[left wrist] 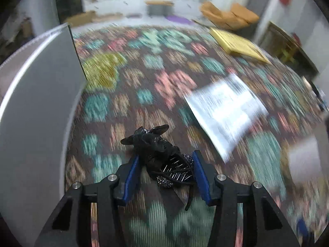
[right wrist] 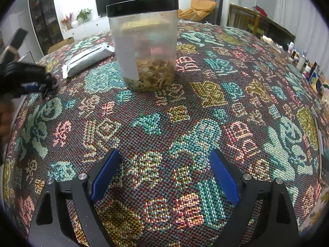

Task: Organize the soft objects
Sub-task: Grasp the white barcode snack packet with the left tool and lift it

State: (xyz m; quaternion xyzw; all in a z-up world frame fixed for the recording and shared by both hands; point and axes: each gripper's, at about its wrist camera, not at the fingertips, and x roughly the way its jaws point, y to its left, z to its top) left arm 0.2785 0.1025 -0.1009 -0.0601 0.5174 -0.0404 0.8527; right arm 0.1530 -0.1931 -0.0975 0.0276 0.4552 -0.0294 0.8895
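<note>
Left wrist view: left gripper [left wrist: 165, 160] had its jaws clamped on a black hair clip [left wrist: 162, 156], which sat between the blue pads above the patterned bench cloth [left wrist: 131, 78]; a white packet [left wrist: 224, 111] lay ahead to the right, blurred.

Right wrist view: right gripper [right wrist: 164, 170] had its jaws wide apart, nothing between them; a lidded jar [right wrist: 144, 45] stood ahead.

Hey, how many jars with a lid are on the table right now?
1. The jar, black-lidded and upright, stands on the patterned tablecloth ahead of the right gripper, just right of a grey packet. The blurred left wrist view shows none; others may lie out of view.
</note>
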